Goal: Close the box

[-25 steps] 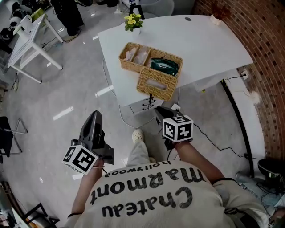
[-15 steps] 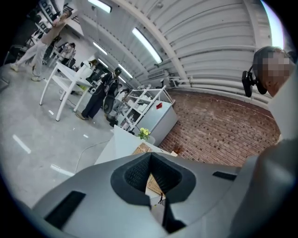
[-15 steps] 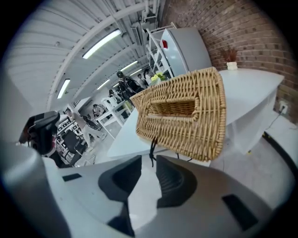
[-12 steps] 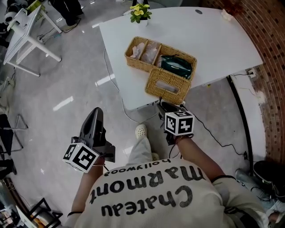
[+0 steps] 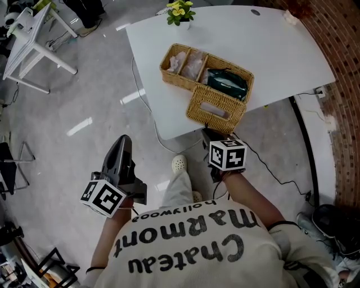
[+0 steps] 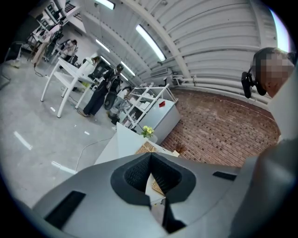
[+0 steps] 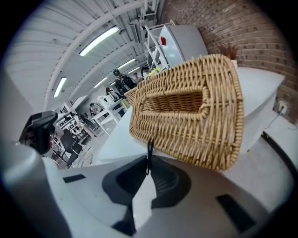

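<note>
The wicker box (image 5: 185, 63) stands open at the near edge of the white table (image 5: 270, 45). Its lid (image 5: 216, 109) hangs down over the table's front edge, and in the right gripper view this lid (image 7: 191, 116) fills the middle. My right gripper (image 5: 210, 134) is just below the lid. In its own view the right gripper (image 7: 148, 155) has its jaws closing; the tips meet at the lid's lower rim with nothing seen between them. My left gripper (image 5: 121, 142) hangs shut over the floor, far left of the box, and the left gripper (image 6: 150, 155) is empty.
A dark green pouch (image 5: 228, 84) and pale packets (image 5: 185, 61) lie in the box's compartments. A pot of yellow flowers (image 5: 180, 12) stands at the table's far edge. A cable (image 5: 275, 171) runs over the floor beside a brick wall (image 5: 340, 67). A white rack (image 5: 28, 39) stands far left.
The table and box have drawn nearer in the head view. My right gripper has come up under the hanging lid. The left gripper has barely moved.
</note>
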`<state>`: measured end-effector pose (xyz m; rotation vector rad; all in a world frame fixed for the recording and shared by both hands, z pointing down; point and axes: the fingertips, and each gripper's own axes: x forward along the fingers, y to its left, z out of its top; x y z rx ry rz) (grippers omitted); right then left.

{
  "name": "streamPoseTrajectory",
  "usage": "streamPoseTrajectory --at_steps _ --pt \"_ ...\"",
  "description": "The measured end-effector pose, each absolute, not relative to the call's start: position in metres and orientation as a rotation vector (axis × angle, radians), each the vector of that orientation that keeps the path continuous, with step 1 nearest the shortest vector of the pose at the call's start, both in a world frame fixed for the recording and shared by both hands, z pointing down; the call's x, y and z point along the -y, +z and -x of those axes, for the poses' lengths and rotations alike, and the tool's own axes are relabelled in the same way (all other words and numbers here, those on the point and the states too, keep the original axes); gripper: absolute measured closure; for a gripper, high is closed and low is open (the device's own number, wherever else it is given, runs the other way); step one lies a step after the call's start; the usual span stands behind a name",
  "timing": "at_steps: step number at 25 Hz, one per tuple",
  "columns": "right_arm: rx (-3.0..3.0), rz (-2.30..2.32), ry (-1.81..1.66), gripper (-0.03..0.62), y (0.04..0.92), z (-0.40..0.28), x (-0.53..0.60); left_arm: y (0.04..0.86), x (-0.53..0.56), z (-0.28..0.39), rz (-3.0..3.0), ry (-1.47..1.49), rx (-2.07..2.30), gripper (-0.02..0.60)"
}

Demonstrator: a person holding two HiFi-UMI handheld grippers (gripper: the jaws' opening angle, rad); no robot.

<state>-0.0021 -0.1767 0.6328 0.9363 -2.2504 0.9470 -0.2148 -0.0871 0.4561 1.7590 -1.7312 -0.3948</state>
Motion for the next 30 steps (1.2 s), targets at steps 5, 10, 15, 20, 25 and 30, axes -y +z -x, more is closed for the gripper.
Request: streamPoseTrajectory --at_steps 5,10,15,20,25,30 --pt "2.258 -0.938 0.997 0.568 0.629 0.000 0.173 0.456 0.087 0.210 -1.758 -0.411 1.722 0.580" --pt "2.265 -0.931 1.020 0.571 0.612 -0.003 0.170 0.449 0.087 0.202 -1.780 -0.435 1.708 0.580" --pt "2.288 -0.906 1.000 0.571 0.590 -0.003 0.166 0.441 0.086 0.194 -1.799 -0.453 1.701 0.580" --pt "2.322 -0.879 0.971 0.571 0.568 0.000 0.154 0.434 0.083 0.185 -1.814 -0.480 1.685 0.580" --pt "2.356 -0.876 0.945 0.571 0.545 0.001 0.147 0.420 0.079 0.179 -1.842 -0.511 1.681 0.580" --pt "2.384 -0.896 0.883 0.572 0.522 -0.001 0.145 0.412 0.069 0.173 -1.862 -0.532 1.670 0.580"
